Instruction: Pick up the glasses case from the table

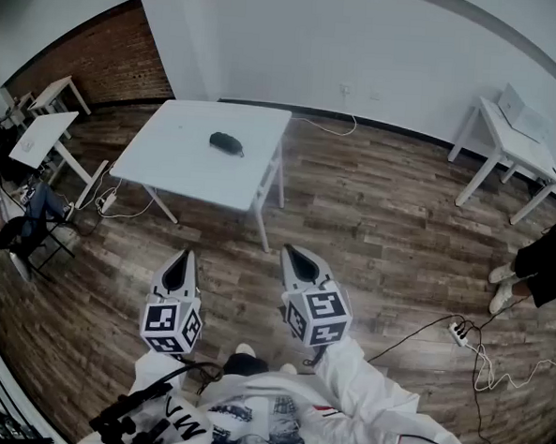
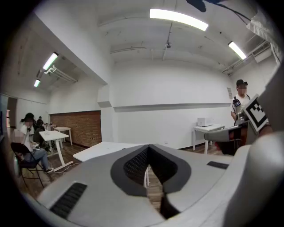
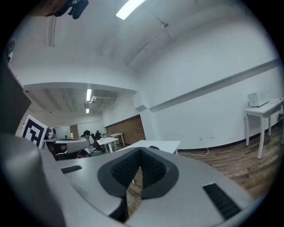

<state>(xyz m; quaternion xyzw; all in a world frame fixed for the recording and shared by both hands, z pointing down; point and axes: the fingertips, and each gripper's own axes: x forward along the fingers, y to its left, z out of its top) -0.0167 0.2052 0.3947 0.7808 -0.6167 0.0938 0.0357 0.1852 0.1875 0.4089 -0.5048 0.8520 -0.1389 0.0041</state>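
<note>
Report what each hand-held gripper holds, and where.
Nothing: left hand-held gripper and right hand-held gripper are shut, empty. The dark oval glasses case lies on the white table.

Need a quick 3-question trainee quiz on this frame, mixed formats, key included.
1. True or false: the glasses case lies on the white table.
2. The right hand-held gripper is: A) shut and empty; B) shut on the case; C) wide open.
3. Fill in: the left hand-held gripper has its jaws ____.
Key: 1 true; 2 A; 3 shut.
</note>
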